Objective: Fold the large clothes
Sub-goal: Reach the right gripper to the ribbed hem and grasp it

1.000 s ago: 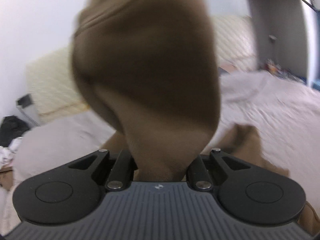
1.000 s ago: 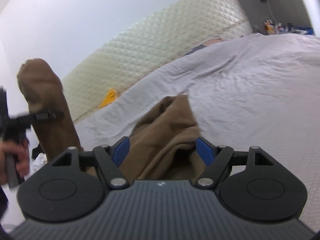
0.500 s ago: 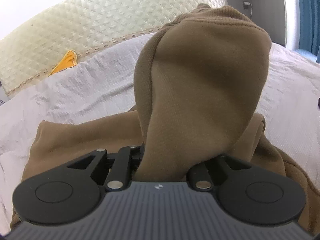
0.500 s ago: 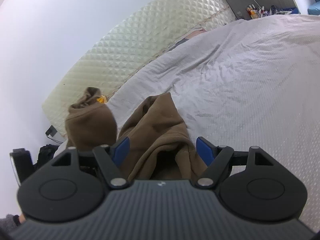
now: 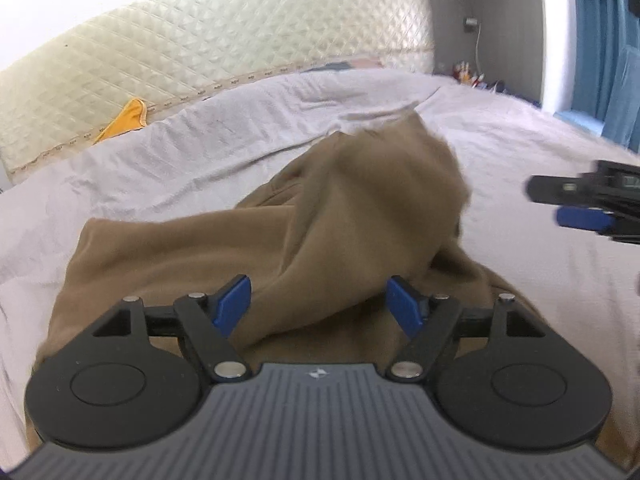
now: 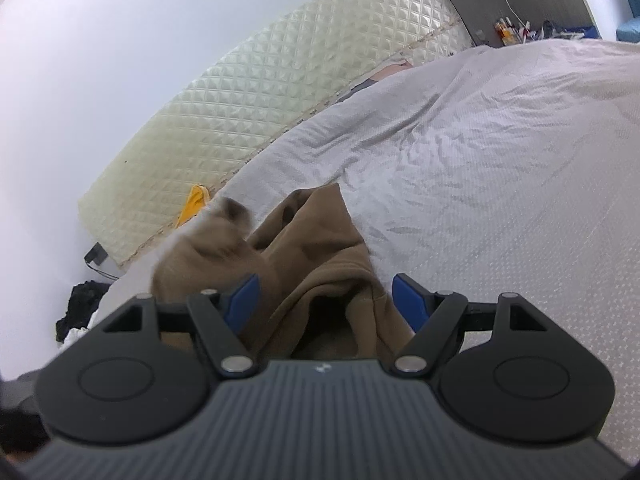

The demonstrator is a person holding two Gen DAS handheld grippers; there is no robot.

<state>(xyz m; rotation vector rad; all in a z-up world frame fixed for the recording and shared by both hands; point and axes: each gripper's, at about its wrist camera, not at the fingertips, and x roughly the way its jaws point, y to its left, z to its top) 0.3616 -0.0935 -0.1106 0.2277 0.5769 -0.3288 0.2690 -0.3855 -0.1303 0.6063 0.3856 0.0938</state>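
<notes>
A large brown garment [image 5: 360, 208] lies bunched on the grey bedsheet [image 5: 200, 152]. My left gripper [image 5: 320, 300] hangs just over its near part. Its jaws are opening, and the released fold, blurred, drops between the blue pads without touching them. In the right wrist view the same garment [image 6: 320, 232] runs forward from under my right gripper [image 6: 324, 300], which is open with cloth lying loose between its fingers. The right gripper [image 5: 560, 204] also shows at the right edge of the left wrist view, above the sheet.
A cream quilted headboard [image 5: 200, 48] stands at the far side of the bed, with a yellow cloth [image 5: 124, 118] at its foot. A dark pile of clothes [image 6: 80, 308] lies left of the bed. A blue curtain [image 5: 616, 60] hangs at the right.
The left gripper came down toward the bed with the raised brown fold, then let it go; its jaws went from shut to wide. The fold is falling onto the garment. The right gripper stayed put.
</notes>
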